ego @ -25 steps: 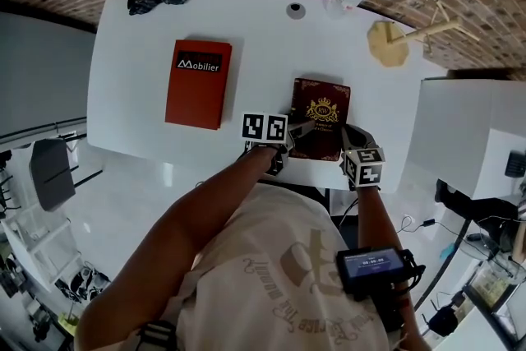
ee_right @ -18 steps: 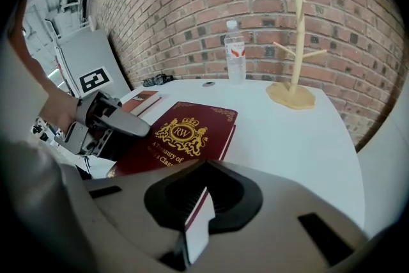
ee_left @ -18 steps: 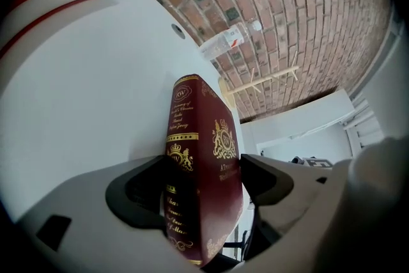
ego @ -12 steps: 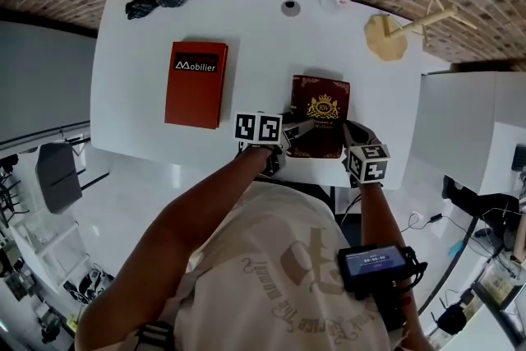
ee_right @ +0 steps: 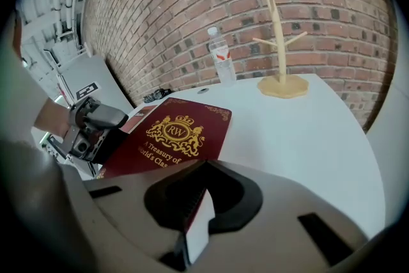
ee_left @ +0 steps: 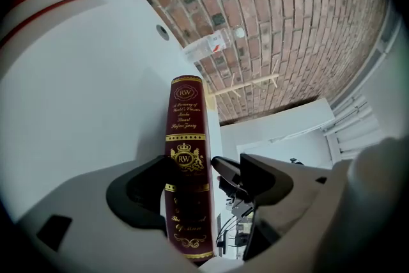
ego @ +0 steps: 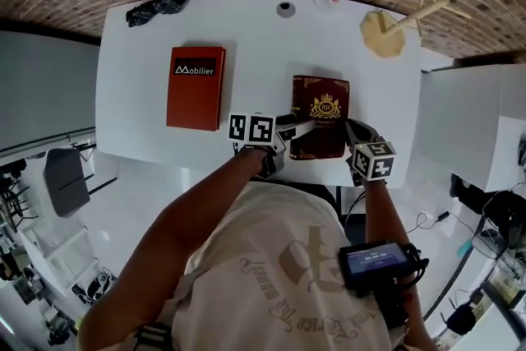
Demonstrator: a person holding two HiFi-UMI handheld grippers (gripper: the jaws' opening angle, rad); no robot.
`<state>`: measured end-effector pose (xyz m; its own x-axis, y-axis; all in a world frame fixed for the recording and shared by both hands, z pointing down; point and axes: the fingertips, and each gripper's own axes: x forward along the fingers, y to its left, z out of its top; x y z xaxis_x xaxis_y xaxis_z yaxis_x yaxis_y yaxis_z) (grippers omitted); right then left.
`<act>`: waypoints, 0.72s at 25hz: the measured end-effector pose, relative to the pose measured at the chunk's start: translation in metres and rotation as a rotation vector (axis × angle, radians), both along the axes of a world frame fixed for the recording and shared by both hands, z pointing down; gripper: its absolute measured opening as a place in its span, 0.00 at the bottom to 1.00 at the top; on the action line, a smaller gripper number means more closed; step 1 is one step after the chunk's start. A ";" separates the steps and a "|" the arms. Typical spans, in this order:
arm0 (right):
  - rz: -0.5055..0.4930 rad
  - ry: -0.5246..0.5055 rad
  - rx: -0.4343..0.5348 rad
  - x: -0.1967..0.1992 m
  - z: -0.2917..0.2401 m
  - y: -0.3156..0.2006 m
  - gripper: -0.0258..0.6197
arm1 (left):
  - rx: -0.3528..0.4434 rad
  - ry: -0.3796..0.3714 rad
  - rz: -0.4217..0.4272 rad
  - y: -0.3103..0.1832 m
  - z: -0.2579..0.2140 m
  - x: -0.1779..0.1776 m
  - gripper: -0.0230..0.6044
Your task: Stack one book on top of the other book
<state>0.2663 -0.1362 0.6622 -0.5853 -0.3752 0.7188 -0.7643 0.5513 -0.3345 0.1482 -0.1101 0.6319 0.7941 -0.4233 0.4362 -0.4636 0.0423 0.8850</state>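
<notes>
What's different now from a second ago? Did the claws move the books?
Nothing clearly moved. The left claw and right claw still clamp the maroon book by its near end. The red book lies untouched to its left.

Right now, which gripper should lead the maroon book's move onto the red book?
Left, probably. Both clamp the maroon book, but the left gripper holds its spine edge, the side facing the red book; the right gripper has only the near right corner, farther away.
</notes>
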 end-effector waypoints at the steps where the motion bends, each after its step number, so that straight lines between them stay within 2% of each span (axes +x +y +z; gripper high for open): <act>1: 0.004 -0.010 -0.002 0.001 0.000 0.000 0.07 | 0.005 0.016 0.003 -0.001 -0.003 0.001 0.64; 4: 0.020 -0.033 -0.007 0.006 0.001 -0.001 0.07 | 0.026 0.076 0.025 -0.003 -0.013 0.007 0.64; 7: 0.039 -0.048 -0.012 0.011 0.003 -0.002 0.07 | 0.036 0.134 0.084 -0.001 -0.022 0.027 0.64; 9: 0.042 -0.050 -0.013 0.013 0.003 -0.002 0.07 | 0.039 0.122 0.115 -0.001 -0.022 0.039 0.64; 14: 0.027 -0.047 -0.009 0.012 0.003 -0.002 0.07 | 0.007 0.081 0.119 -0.005 -0.013 0.050 0.63; 18: 0.014 -0.050 -0.001 0.009 0.002 -0.001 0.07 | -0.018 0.015 0.107 -0.008 -0.004 0.044 0.55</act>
